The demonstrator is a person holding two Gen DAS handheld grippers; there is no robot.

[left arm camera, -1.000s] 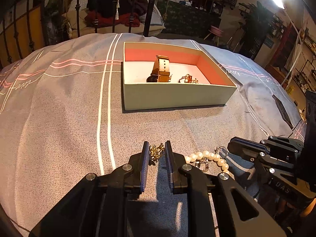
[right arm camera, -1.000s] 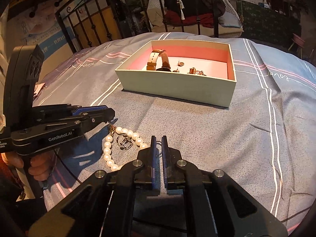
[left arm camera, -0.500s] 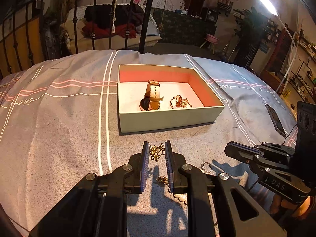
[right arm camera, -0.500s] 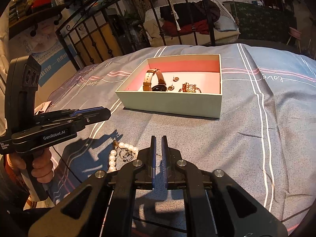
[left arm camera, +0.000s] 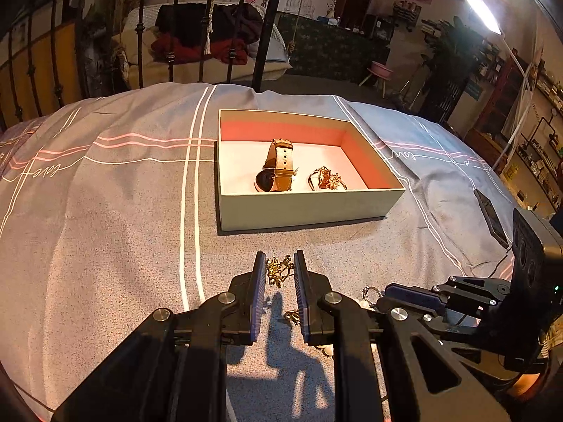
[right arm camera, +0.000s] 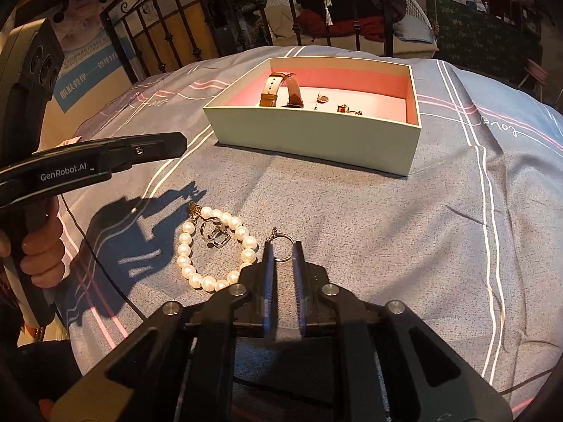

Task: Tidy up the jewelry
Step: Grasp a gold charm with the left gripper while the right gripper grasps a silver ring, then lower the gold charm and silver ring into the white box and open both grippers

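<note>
An open box [left arm camera: 302,207] [right arm camera: 309,137] with a pink lining sits on the bed. It holds a brown watch [left arm camera: 279,165] [right arm camera: 281,89] and small gold pieces [left arm camera: 327,181] [right arm camera: 346,109]. My left gripper [left arm camera: 278,270] is shut on a gold chain [left arm camera: 278,270] and holds it above the bedspread, short of the box. My right gripper [right arm camera: 281,251] is shut on a small silver ring [right arm camera: 282,249]. A pearl bracelet [right arm camera: 214,246] with a silver piece [right arm camera: 216,235] inside its loop lies on the bed left of the right gripper.
The grey striped bedspread [left arm camera: 105,211] covers the bed. A black iron bed frame [left arm camera: 267,24] stands behind the box. A dark phone [left arm camera: 491,218] lies at the right. The left gripper shows at the left of the right wrist view [right arm camera: 105,158].
Both grippers have risen from the bed with their pieces. The left lifted the gold chain and the right lifted the ring off beside the pearl bracelet, which stays on the bed.
</note>
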